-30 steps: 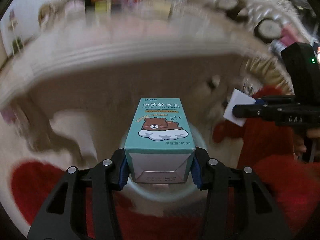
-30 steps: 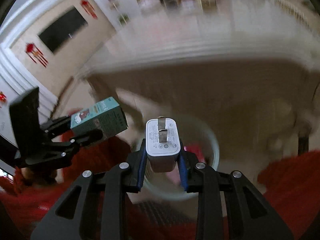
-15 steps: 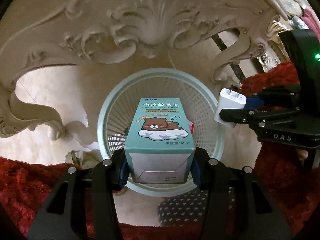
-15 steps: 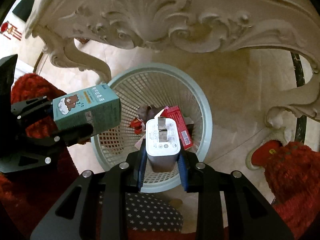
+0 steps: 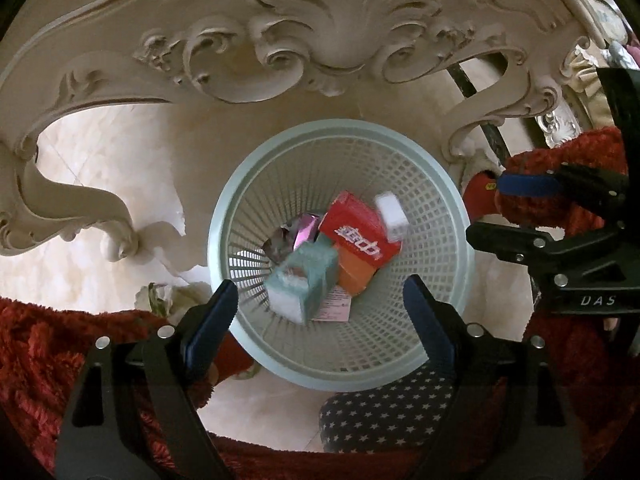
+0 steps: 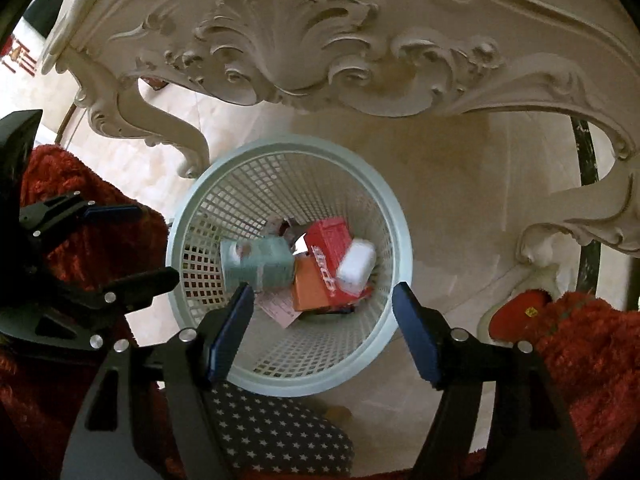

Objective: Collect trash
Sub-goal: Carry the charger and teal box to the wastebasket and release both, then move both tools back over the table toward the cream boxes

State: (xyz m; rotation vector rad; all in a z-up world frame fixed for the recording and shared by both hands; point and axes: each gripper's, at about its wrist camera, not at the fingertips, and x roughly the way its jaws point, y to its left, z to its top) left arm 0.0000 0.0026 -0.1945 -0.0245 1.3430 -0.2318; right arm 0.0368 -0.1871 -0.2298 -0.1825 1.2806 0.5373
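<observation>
A small teal cardboard carton [image 5: 308, 276] and a white plastic plug-in charger block [image 5: 393, 211] are inside the pale green round plastic mesh wastebasket [image 5: 240, 216], both blurred with motion, so they look to be dropping or only just landing. The carton is in the left half of the basket. The charger sits toward the right, on a red printed cardboard box [image 5: 362, 232] that lies over an orange one [image 5: 354, 272], with a crumpled pink foil wrapper [image 5: 298, 234] and a paper slip [image 5: 334, 306] beside them.

Judged by look, the carton is light and stiff but would crush if squeezed hard; its two flat opposite sides are the place to take it. The charger is denser, hard and smooth (likely a little slippery), best held across its broad flat faces.

Both pieces lie well below and clear of the jaws. The left gripper [image 5: 320, 300] hovers above the basket's near rim, its blue-padded jaws opening, with nothing between them. The right gripper [image 6: 322, 312] is the same: jaws opening, nothing held, pointing steeply down into the basket.

The basket stands on a cream marble floor [image 5: 100, 148], under the carved apron of an ornate cream bench [image 5: 280, 20]. Fluffy red fabric [image 5: 48, 344] and a dark star-print cloth [image 5: 384, 412] fill the near edge.
</observation>
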